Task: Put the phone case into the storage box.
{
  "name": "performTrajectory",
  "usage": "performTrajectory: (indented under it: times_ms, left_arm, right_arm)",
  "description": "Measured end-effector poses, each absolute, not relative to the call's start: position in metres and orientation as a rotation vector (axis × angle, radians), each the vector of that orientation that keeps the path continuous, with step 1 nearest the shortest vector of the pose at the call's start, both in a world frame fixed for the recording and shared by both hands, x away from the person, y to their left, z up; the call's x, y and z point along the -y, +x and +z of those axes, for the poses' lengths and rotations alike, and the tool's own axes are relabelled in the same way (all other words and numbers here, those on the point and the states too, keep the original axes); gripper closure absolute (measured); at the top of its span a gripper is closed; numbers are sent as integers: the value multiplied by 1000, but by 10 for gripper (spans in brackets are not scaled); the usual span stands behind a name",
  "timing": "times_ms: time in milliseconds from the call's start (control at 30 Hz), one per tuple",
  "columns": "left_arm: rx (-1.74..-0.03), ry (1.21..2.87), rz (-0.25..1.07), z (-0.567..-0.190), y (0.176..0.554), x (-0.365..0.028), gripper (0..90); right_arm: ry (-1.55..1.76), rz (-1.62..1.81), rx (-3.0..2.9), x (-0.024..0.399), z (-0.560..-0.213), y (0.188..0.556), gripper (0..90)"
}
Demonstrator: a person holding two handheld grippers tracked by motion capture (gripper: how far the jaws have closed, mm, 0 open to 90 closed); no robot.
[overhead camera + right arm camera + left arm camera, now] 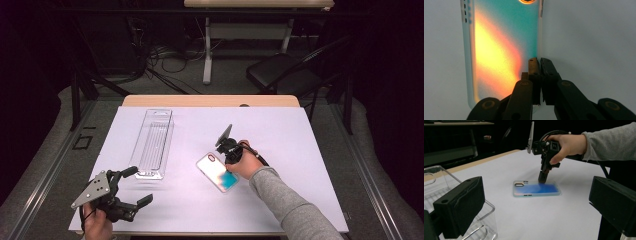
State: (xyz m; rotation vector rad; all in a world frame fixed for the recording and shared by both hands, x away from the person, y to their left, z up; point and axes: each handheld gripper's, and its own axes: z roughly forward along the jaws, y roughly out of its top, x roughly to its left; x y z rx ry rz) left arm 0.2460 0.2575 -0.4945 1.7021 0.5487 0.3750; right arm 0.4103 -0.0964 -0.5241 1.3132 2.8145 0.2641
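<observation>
Translucent, blue-tinted phone case (218, 172) lies flat near the middle of the white-covered bench (300, 150), with bare surface on every side and the bench's edges well away. Right tongs (231, 161) point down, clamped together on its long side wall. Left tongs (134, 186) stand apart near the front edge, just beside a clear plastic tray (152, 142).

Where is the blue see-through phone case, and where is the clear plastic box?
blue see-through phone case (537, 189), left gripper view, middle of its back.
clear plastic box (152, 142), high view, middle of its ribbed floor.
</observation>
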Motion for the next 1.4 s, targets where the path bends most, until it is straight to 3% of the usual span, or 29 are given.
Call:
performTrajectory:
  times_ms: [1400]
  left_arm:
    - [-546, 1700, 368, -495, 247, -257, 4]
  right_arm:
    - [1330, 294, -2804, 97, -526, 410, 879]
